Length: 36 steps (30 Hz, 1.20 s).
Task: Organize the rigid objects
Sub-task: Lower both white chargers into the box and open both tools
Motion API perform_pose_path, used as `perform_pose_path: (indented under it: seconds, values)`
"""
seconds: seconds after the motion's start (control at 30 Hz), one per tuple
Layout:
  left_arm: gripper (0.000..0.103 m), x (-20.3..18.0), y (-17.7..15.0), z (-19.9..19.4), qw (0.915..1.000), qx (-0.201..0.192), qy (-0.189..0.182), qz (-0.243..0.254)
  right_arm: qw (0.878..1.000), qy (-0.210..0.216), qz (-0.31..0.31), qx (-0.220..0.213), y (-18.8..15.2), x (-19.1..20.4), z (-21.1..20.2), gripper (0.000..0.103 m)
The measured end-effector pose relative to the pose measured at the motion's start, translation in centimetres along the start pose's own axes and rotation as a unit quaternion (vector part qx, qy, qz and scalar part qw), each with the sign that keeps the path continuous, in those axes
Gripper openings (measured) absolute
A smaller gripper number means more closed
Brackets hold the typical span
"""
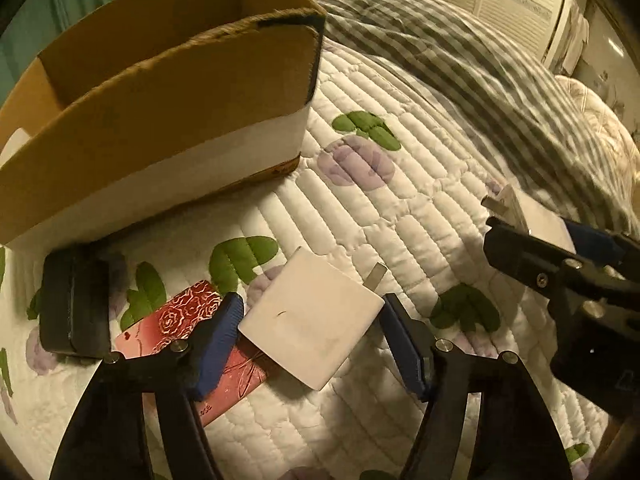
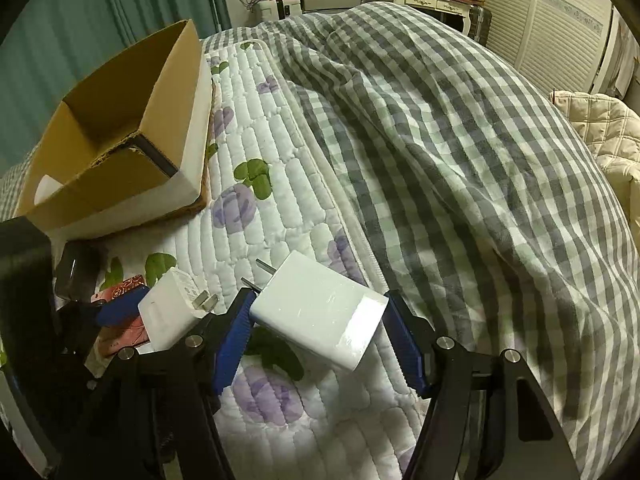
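Both wrist views steeply down, close over quilt [image 1: 360,208], sharing cardboard box [image 2: 120,128]

Dim warm light, fisheye-warped edges

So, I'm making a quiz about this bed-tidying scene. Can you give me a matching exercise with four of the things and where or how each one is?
Things:
1. cardboard box
2. small white charger
3. large white charger
4. red rose-pattern card

Places or states:
A. between the right gripper's fingers
B. lying flat on the quilt, partly under a charger
C. standing open at the far left of the bed
D. between the left gripper's fingers

Pairs: 1-C, 2-D, 3-A, 4-B
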State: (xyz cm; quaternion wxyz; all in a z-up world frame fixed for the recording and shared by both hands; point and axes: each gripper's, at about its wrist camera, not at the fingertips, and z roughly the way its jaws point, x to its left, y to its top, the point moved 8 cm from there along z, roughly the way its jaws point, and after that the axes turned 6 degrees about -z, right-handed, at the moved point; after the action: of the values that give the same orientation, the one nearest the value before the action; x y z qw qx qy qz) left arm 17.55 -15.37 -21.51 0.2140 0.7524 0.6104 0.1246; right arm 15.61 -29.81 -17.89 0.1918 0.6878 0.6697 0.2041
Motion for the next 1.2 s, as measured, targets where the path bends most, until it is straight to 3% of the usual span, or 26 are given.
perform_pose_path:
  seconds: [0.23, 0.37, 0.7, 1.0, 1.2]
  values:
    - [0.070, 1.6, 1.6, -4.1, 0.9984, -0.028, 0.037, -0.032, 0.999, 0.002, -0.008, -0.035, 1.1, 0.7, -2.2, 0.064]
    - [0.070, 2.2, 2.6, -6.8, 0.9970, -0.043, 0.051, -0.037, 0.996, -0.037, -0.047, -0.070, 2.0, 1.5, -4.7, 0.064]
    - [0.070, 5.0, 4.2, -14.6, 0.9902, -0.096, 0.070, -0.072, 0.987, -0.014, -0.095, -0.131, 4.0, 4.5, -11.3, 0.064]
    - [0.071, 10.2, 8.9, -19.9, 0.9770, -0.159, 0.090, -0.110, 0.972, 0.028, -0.141, -0.187, 10.5, 9.7, -15.3, 0.064]
    - [0.071, 12.8, 12.7, -20.2, 0.9703, -0.180, 0.129, -0.098, 0.964, 0.047, -0.165, -0.205, 15.4, 12.9, -15.2, 0.064]
